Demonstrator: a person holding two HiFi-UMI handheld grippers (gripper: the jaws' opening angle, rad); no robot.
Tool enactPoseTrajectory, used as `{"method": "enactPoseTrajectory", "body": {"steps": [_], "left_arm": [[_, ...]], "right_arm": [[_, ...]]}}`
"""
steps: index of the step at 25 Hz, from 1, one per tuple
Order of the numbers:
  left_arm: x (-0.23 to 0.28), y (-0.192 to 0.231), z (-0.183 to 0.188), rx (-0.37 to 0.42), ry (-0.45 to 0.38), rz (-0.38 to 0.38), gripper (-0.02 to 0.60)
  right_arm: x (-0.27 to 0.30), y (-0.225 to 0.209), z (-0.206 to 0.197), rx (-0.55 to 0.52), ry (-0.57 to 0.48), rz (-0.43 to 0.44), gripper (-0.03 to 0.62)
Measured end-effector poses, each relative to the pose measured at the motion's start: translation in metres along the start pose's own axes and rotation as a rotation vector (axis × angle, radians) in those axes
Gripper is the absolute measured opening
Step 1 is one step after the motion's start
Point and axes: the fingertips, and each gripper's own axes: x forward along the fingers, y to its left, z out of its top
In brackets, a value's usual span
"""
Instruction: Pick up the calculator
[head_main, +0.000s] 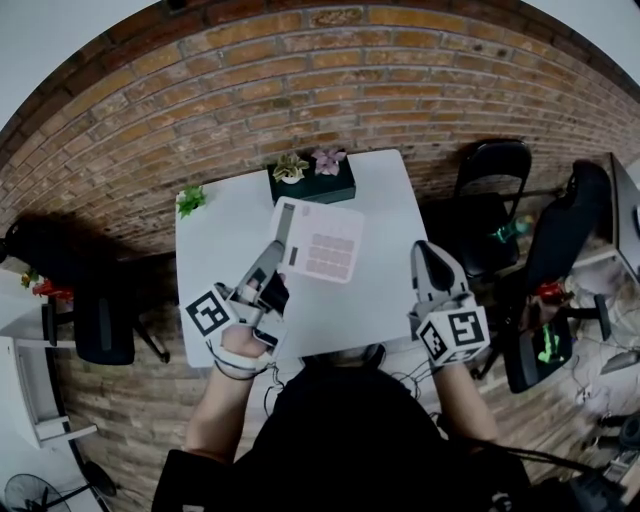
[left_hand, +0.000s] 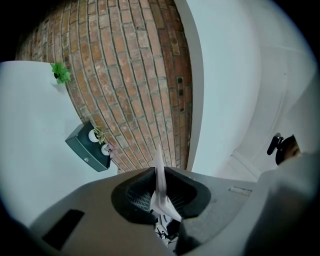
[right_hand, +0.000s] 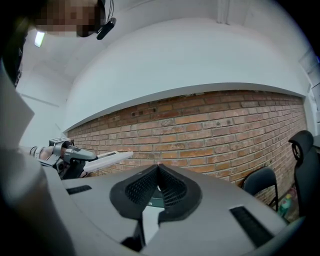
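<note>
Cannot make out any word, brand or number: finds only black-and-white square markers on the cube (head_main: 210, 312) of the left gripper (head_main: 281, 240) and on that of the right gripper (head_main: 427, 252), and key legends on the calculator (head_main: 322, 243) too small to read.

Office, brick wall (head_main: 300, 70), white table (head_main: 215, 250) (black chairs (head_main: 495, 165))

Soft, even indoor light; a ceiling lamp (right_hand: 39, 38) glows high to the left of the right gripper (right_hand: 159, 167). The white table (head_main: 215, 250) under the left gripper (head_main: 281, 238) looks washed out. Every view bends the brick wall (head_main: 300, 80) and darkens at the corners; close gripper bodies blur.
</note>
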Motion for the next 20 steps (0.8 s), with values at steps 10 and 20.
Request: {"method": "enactPoseTrajectory", "body": {"steps": [10,20], "left_arm": [[-0.014,0.021,0.016,-0.013,0.028,0.002,0.051],[-0.021,0.032,0.048,0.008,0.04,-0.012,0.049]], "right_arm": [[0.006,0.024,0.002,-0.055,0.009,-0.041,0.005],[0.021,0.049,0.007,-0.063,-0.002,-0.069,0.005]]}}
